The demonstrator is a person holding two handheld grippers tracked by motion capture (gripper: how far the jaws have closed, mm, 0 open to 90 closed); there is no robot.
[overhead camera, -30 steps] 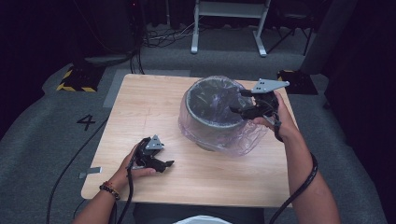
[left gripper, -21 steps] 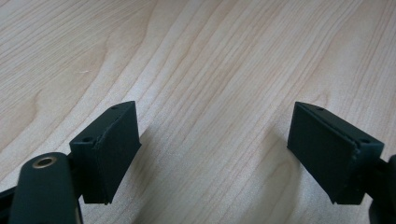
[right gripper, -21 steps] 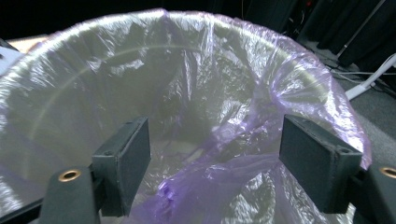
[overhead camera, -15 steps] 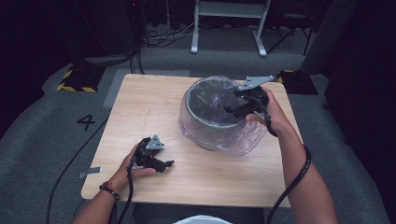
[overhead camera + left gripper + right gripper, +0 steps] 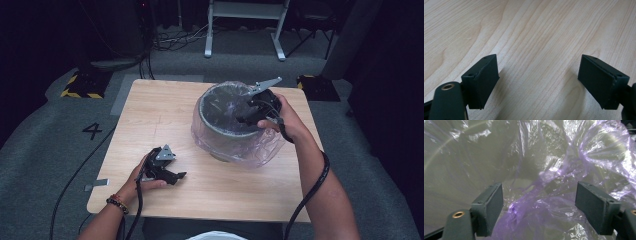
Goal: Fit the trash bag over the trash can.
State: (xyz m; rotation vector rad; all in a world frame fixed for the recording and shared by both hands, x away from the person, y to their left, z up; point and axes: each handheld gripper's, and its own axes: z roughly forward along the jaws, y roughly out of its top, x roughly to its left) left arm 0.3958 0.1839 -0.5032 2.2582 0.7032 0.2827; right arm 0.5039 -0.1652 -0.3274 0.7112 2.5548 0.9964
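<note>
A dark round bin (image 5: pixel 222 131) stands on the wooden table (image 5: pixel 150 120), lined with a clear purplish plastic bag (image 5: pixel 255 147) that drapes over its rim and down its outside. My right gripper (image 5: pixel 243 118) reaches over the bin's right rim into the opening. Its jaws stand open in the right gripper view, with crumpled bag film (image 5: pixel 541 195) bunched just ahead of them and nothing pinched. My left gripper (image 5: pixel 176 176) lies low on the table at the front left, held by a hand. It (image 5: pixel 539 82) is open over bare wood.
The bin sits right of the table's centre, close to the right edge. Bare tabletop stretches to the left and front. Cables trail from both grippers off the front edge. A metal stand (image 5: pixel 245 25) and floor cables lie beyond the table's far edge.
My right gripper has moved left from the bin's right rim to inside its opening. The left gripper has stayed put.
</note>
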